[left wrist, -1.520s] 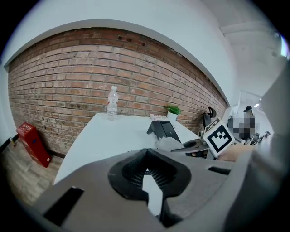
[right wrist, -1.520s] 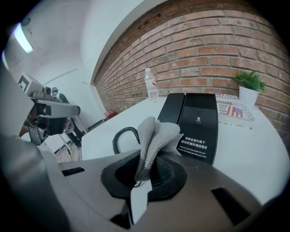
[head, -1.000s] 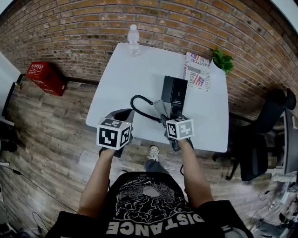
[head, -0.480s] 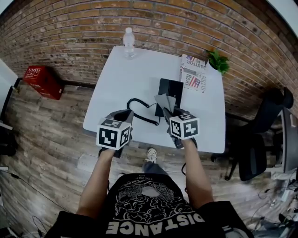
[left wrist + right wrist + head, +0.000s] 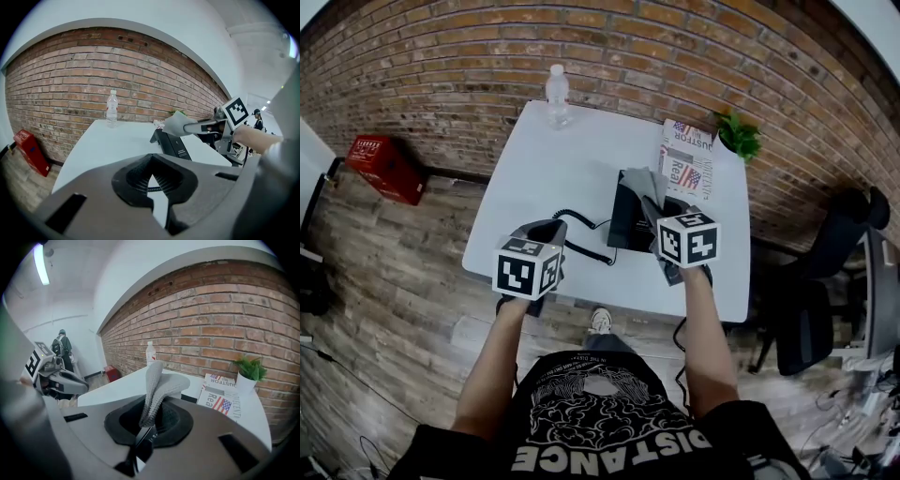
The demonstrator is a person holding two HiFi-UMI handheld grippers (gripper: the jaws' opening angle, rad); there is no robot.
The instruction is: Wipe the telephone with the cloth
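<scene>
Nearest to me, my left gripper hangs over the near edge of the white table. Its jaws stand only a little apart and hold nothing. Just beyond it lies the coiled cord. My right gripper is closed on the grey cloth, which is over the far end of the black telephone in the middle of the table. I cannot tell if it touches. Farther away are a newspaper, a small plant and a water bottle.
</scene>
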